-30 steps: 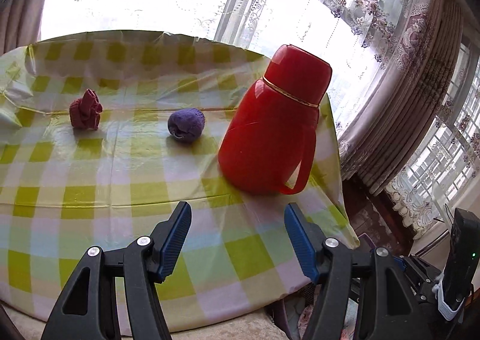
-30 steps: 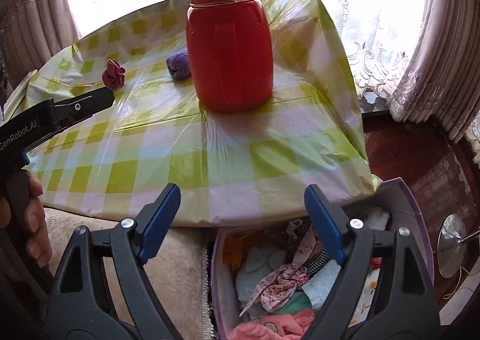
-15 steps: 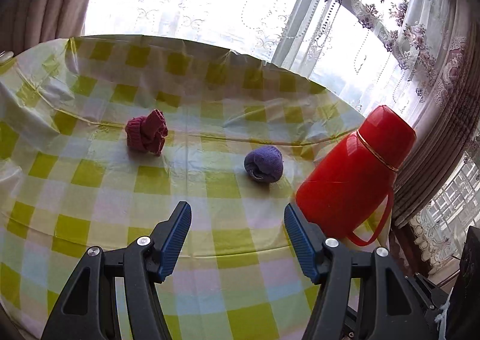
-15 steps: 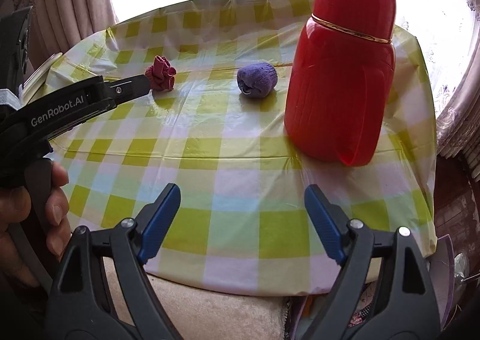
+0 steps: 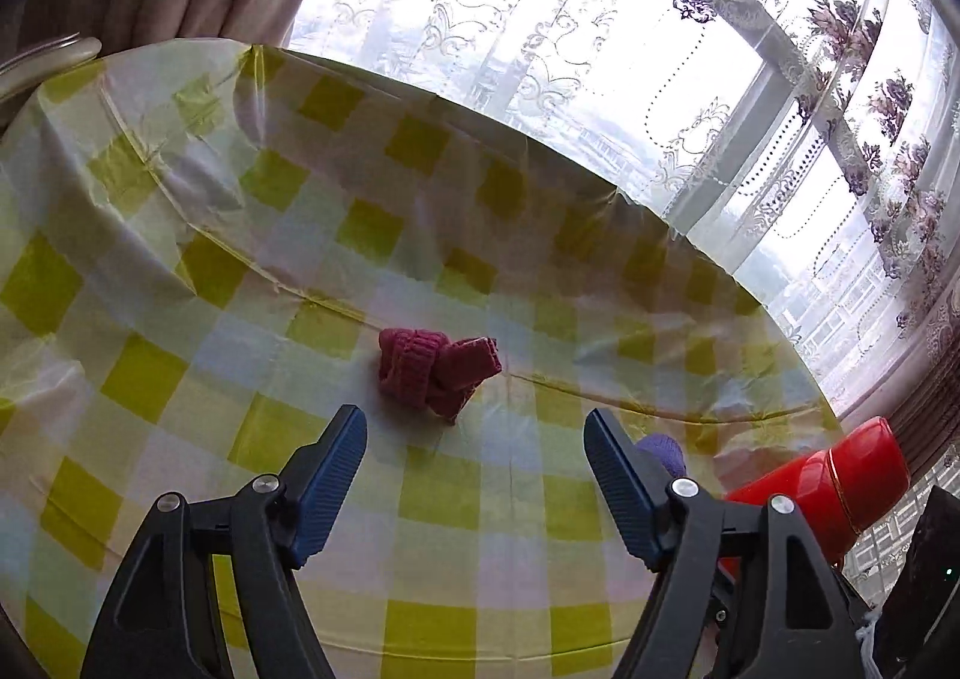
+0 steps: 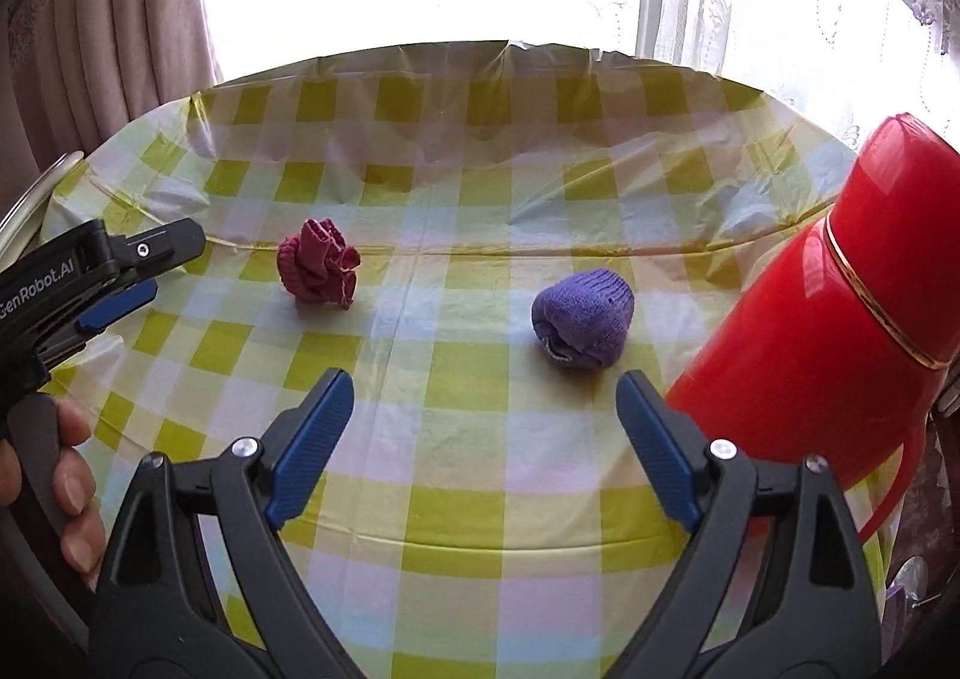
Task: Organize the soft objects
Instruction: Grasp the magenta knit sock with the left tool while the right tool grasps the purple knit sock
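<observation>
- Left wrist view: the left gripper point(image 5: 474, 442) has its fingers spread and opening, nothing between them. The red sock bundle point(image 5: 437, 375) lies on the checked counter point(image 5: 180, 271), well left of the red flask point(image 5: 840, 490) and just ahead of the fingers. It looks light and squashy; pinch across its ribbed roll. A purple sock ball point(image 5: 663, 450) peeks from behind the right finger, mostly hidden.
- Right wrist view: the right gripper point(image 6: 483, 427) is also opening, empty. The purple sock ball point(image 6: 582, 318) sits just left of the flask, so that finger probably has little room there. The counter left of the flask is bare, and the near edge is close.
</observation>
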Demonstrator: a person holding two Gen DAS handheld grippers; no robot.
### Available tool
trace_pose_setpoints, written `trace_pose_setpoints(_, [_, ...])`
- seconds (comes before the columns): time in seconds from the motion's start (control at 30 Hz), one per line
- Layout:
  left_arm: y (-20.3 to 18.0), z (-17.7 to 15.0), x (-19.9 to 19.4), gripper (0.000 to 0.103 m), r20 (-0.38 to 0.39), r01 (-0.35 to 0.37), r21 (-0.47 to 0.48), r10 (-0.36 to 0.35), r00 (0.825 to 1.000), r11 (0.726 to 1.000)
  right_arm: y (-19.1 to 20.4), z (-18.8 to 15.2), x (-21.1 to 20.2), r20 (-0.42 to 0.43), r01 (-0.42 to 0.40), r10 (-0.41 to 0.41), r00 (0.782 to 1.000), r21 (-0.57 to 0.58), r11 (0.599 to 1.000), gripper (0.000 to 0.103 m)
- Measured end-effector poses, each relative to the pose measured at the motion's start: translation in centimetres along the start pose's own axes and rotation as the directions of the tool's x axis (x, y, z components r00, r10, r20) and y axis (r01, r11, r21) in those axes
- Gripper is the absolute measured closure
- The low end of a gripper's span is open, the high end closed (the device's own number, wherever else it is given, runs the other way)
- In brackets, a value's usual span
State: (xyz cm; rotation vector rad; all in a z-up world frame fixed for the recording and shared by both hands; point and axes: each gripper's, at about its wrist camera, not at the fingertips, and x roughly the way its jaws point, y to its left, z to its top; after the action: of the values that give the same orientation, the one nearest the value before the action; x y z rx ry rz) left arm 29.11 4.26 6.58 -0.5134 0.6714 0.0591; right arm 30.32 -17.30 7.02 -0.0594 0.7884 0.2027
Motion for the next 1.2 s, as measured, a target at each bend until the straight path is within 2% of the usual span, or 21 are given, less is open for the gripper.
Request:
trace_pose_setpoints(0.2, [2.2, 1.8, 3.5, 0.021, -0.029, -0.015, -0.052, 0.013, 0.999, 0.999, -0.8, 3.0, 4.6, -0.019, 0.052, -0.051, 0.999, 0.06, 0.997, 0.012])
trace_pose_setpoints(0.3, [2.6, 2.4, 5.6, 0.02, -0.054, -0.007, -0.053, 0.004, 0.999, 0.999, -0.8, 3.5, 6.7, -0.034, 0.089, -0.087, 0.996, 0.041, 0.995, 0.012])
trace_pose_setpoints(0.47, [3.5, 3.3, 9.6, 0.02, -0.111, 0.016, -0.087, -0.026, 0.993, 0.996, -1.3, 3.6, 9.9, -0.058, 0.182, -0.181, 0.982, 0.004, 0.983, 0.012])
trace_pose_setpoints(0.67, [4.0, 3.6, 13.4, 0.02, -0.166, 0.057, -0.14, -0.08, 0.983, 0.989, -1.9, 3.2, 12.8, -0.101, 0.19, -0.189, 0.977, -0.001, 0.982, 0.011])
trace_pose_setpoints(0.87, [3.1, 2.4, 15.6, 0.021, -0.231, 0.047, -0.098, -0.069, 0.971, 0.994, -2.2, 3.1, 13.8, -0.105, 0.236, -0.238, 0.966, -0.029, 0.971, 0.009])
trace_pose_setpoints(0.93, [2.8, 2.0, 15.8, 0.035, -0.237, 0.016, -0.051, -0.027, 0.971, 0.999, -2.1, 3.1, 14.4, -0.106, 0.248, -0.252, 0.962, -0.054, 0.967, 0.008])
trace_pose_setpoints(1.03, [2.7, 1.8, 15.8, 0.052, -0.248, 0.01, -0.029, -0.017, 0.969, 1.0, -3.0, 3.1, 14.7, -0.115, 0.258, -0.262, 0.958, -0.042, 0.965, 0.009])
trace_pose_setpoints(1.2, [2.1, 1.3, 15.7, 0.06, -0.238, -0.02, 0.043, 0.03, 0.971, 0.999, -3.6, 2.9, 16.5, -0.152, 0.288, -0.294, 0.944, -0.06, 0.956, 0.011])
